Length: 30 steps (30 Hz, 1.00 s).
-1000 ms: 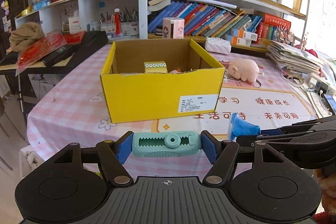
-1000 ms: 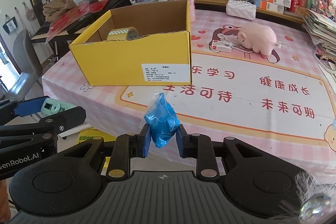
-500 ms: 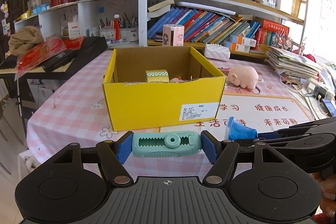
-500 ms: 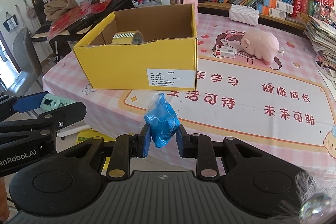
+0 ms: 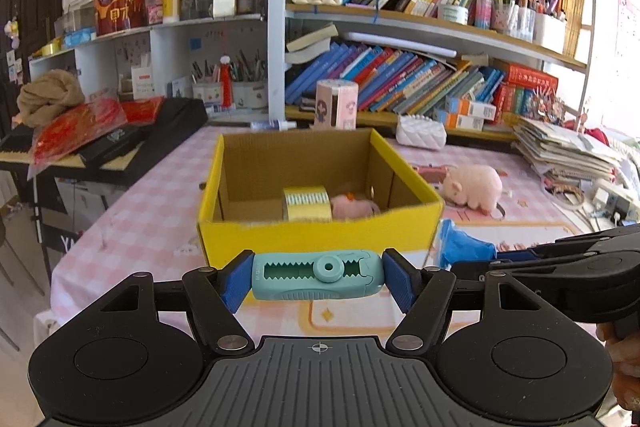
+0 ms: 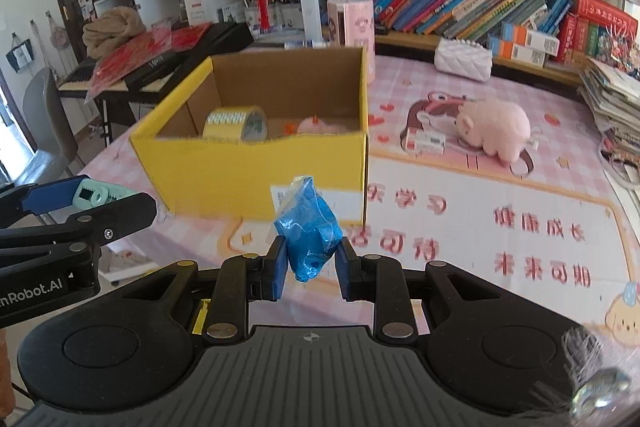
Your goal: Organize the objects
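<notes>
- Left gripper clamping a mint-green correction-tape dispenser lengthwise between its blue pads, hovering just before the near wall of the yellow cardboard box.
- Right gripper pinching a crumpled blue plastic packet with jaws narrow, packet sticking up above the pads, in front of the box's labelled face.
- Sitting inside the box: a roll of yellow-green tape standing on edge, a small pink toy just beside it.
- Resting on the pink checked tablecloth beyond the box: a pink plush pig, a small red-and-white carton near its snout.
- Both grippers pointing toward the box, side by side, apart from each other.
</notes>
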Motion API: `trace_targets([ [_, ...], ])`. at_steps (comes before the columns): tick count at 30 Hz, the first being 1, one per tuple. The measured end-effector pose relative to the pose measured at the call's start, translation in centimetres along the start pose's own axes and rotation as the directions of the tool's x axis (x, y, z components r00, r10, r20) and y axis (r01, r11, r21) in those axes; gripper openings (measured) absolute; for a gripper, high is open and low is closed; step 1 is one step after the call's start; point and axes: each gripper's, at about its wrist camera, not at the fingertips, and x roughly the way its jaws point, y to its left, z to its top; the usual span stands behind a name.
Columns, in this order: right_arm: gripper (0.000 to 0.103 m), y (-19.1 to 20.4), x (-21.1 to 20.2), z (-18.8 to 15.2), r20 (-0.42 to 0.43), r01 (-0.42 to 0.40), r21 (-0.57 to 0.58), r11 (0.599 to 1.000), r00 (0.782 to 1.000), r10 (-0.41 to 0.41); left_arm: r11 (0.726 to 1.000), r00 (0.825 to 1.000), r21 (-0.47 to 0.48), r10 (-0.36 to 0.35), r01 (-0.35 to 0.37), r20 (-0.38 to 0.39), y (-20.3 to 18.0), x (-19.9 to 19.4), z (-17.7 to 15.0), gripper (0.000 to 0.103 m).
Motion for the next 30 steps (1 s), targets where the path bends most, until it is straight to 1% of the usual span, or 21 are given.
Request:
trace_targets([
  [7, 0.024, -0.4, 1.6, 4.3, 0.066, -0.023, -0.018, 1.000, 0.998, 0.024, 1.000, 0.999, 0.012, 0.022, -0.022, 0.031, 0.1, 3.0, 2.8, 0.068],
  [11, 0.024, -1.0, 3.3, 6.5, 0.080, -0.030, -0.023, 0.999, 0.996, 0.032, 0.999, 0.999, 0.023, 0.037, -0.037, 0.021, 0.1, 5.4, 3.8, 0.068],
  [19, 0.023, -1.6, 7.6, 10.3, 0.069, -0.056, -0.069, 0.996, 0.996, 0.061, 0.996, 0.997, 0.029, 0.081, -0.081, -0.011, 0.3, 9.8, 5.2, 0.068],
  [25, 0.023, -1.5, 10.5, 12.0, 0.041, -0.082, -0.111, 0.990, 0.995, 0.087, 0.994, 0.993, 0.044, 0.102, -0.099, -0.059, 0.3, 12.7, 5.3, 0.068],
  [28, 0.023, -1.5, 11.9, 12.3, 0.020, -0.092, -0.129, 0.987, 0.995, 0.096, 0.993, 0.991, 0.048, 0.108, -0.104, -0.084, 0.2, 13.8, 5.2, 0.069],
  [30, 0.023, -1.5, 12.9, 12.5, -0.001, -0.101, -0.139, 0.985, 0.995, 0.102, 0.993, 0.990, 0.052, 0.110, -0.105, -0.084, 0.1, 14.3, 5.2, 0.069],
])
